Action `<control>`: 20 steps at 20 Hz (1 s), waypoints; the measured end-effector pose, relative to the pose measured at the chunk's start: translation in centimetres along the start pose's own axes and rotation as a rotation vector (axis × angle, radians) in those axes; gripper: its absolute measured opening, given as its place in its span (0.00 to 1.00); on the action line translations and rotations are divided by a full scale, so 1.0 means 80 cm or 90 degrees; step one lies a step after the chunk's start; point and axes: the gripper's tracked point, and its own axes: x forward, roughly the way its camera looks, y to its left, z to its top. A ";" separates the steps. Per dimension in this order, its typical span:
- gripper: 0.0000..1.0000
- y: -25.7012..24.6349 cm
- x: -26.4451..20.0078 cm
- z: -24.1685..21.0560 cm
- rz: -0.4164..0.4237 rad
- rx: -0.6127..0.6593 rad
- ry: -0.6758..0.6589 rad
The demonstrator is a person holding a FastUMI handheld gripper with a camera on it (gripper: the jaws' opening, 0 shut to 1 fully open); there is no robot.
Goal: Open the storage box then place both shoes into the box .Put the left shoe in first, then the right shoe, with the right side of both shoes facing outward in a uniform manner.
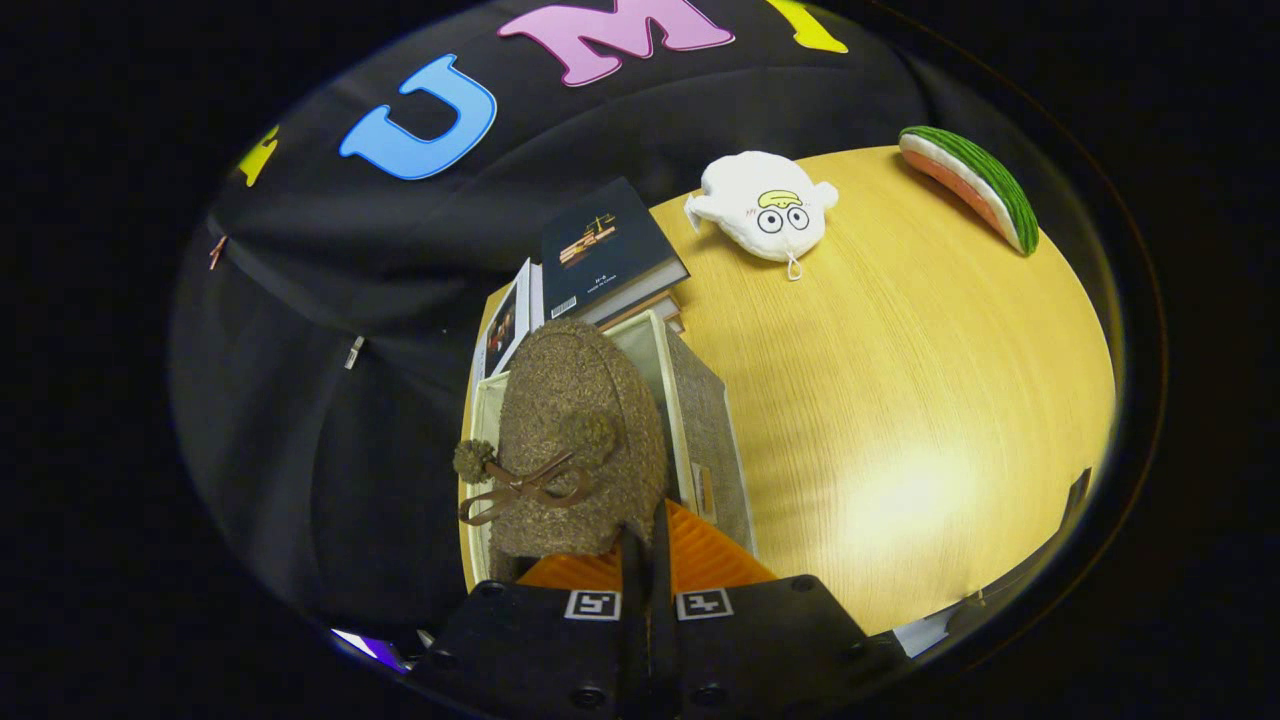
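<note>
gripper view. the gripper (645, 560) has its two fingers drawn tight together, clamped on the rear edge of a brown fuzzy shoe (580, 440), which they hold just ahead of the fingertips. the shoe carries two pom-poms and a brown bow (525, 490) on its upper surface. it hangs over the open storage box (715, 440), a grey fabric-sided box with a pale rim whose opening is partly covered by the shoe; whether the shoe touches the box interior cannot be told. the box stands at the near edge of a round wooden table (900, 400). just beyond the box lies a stack of books (605, 255), the top one dark-covered, with another book (505, 325) leaning beside the box's far corner. farther across the table, well apart from the box, rest a white plush toy (765, 205) with cartoon eyes and a watermelon-slice plush (970, 185) near the far rim. a bright glare patch lies on the tabletop beside the box.
</note>
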 end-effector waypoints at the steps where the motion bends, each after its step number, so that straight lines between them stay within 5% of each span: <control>1: 0.06 0.001 0.003 0.000 -0.003 -0.001 -0.001; 6: 0.16 0.029 0.008 -0.011 0.035 -0.001 0.011; 9: 1.00 0.065 -0.023 0.010 0.092 0.011 -0.032; 15: 0.99 0.061 -0.094 0.065 0.085 -0.146 -0.159; 20: 0.98 0.021 -0.157 0.112 0.078 -0.202 -0.252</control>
